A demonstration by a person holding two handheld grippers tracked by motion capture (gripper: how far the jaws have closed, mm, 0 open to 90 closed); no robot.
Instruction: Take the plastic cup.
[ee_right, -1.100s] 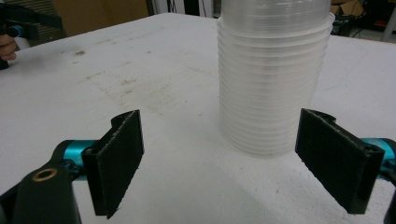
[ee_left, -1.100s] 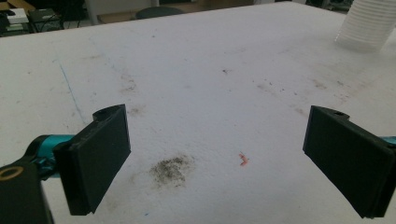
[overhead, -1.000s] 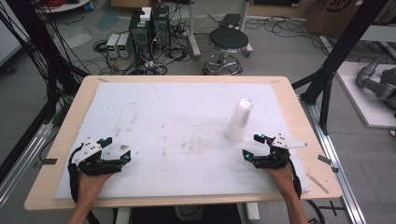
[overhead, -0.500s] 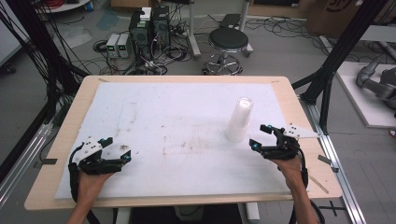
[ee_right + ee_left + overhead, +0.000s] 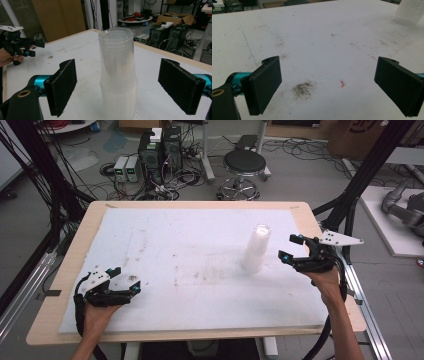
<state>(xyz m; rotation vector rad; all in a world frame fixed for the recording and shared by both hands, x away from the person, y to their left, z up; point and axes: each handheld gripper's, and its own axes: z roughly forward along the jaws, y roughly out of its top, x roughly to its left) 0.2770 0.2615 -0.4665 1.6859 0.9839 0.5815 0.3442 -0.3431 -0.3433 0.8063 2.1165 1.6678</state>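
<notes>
Stained white mat [image 5: 200, 265] bears cup stack [image 5: 256, 247]; both grippers' fingers spread wide, empty.

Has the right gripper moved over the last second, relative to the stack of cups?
Yes. The right gripper has risen away from the near table edge and turned toward the stack of cups, which stayed put. Its jaws stand open, facing the stack.

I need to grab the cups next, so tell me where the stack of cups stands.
In the high view the stack of cups stands upright on the white mat's right half, just left of the open right hand-held gripper.
</notes>
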